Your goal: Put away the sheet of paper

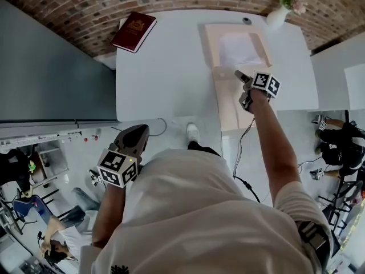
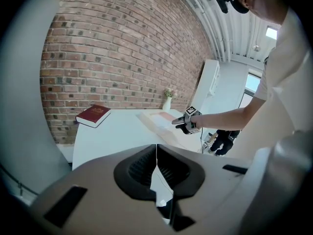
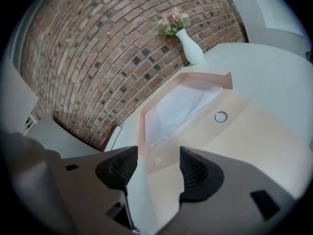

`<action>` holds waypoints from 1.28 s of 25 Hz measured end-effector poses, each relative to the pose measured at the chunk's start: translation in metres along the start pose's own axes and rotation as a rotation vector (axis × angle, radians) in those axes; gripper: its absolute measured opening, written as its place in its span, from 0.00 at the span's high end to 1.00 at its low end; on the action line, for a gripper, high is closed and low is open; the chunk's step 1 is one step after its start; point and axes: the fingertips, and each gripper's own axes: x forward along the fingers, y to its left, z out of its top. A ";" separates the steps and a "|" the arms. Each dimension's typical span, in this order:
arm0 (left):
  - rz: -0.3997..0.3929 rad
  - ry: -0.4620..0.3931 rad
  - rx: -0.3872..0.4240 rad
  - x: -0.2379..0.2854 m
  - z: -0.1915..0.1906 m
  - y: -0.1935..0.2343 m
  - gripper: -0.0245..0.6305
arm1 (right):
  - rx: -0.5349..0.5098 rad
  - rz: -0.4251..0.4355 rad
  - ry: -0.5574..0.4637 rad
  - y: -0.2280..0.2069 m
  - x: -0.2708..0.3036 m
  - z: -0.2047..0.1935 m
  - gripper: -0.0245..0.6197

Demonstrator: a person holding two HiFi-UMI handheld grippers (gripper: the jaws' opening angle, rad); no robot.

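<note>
A white sheet of paper (image 1: pixel 238 49) lies inside the pocket of an open pale pink folder (image 1: pixel 212 44) on the white table (image 1: pixel 165 67). The folder's flap (image 1: pixel 228 104) stretches toward me and reaches past the table's near edge. My right gripper (image 1: pixel 242 88) hovers over that flap, open, nothing between its fingers. In the right gripper view the paper (image 3: pixel 181 106) shows ahead of the right gripper (image 3: pixel 157 168), with a round snap (image 3: pixel 221 116) on the flap. My left gripper (image 1: pixel 137 135) hangs below the table's near edge, shut and empty; in its own view the left gripper (image 2: pixel 156 168) shows its jaws meeting.
A dark red book (image 1: pixel 134 31) lies at the table's far left corner. A white vase (image 1: pixel 279 15) with flowers stands at the far right by the brick wall. A small dark round object (image 1: pixel 246 20) sits beyond the folder. A grey panel (image 1: pixel 51 73) stands left of the table.
</note>
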 end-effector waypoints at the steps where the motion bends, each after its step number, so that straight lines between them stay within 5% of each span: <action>1: -0.007 -0.005 0.005 -0.005 -0.002 -0.001 0.93 | -0.017 0.008 -0.012 0.006 -0.009 -0.008 0.53; 4: -0.029 -0.020 0.015 -0.021 -0.008 -0.003 0.93 | -0.077 0.031 -0.035 0.029 -0.034 -0.033 0.54; 9: -0.068 -0.043 0.037 -0.043 -0.021 -0.009 0.93 | -0.226 0.012 -0.054 0.053 -0.073 -0.083 0.89; 20: -0.168 -0.039 0.077 -0.093 -0.053 -0.025 0.93 | -0.406 0.088 0.026 0.114 -0.135 -0.225 0.92; 32: -0.177 -0.049 0.157 -0.135 -0.075 -0.031 0.93 | -0.564 0.176 0.076 0.173 -0.182 -0.326 0.92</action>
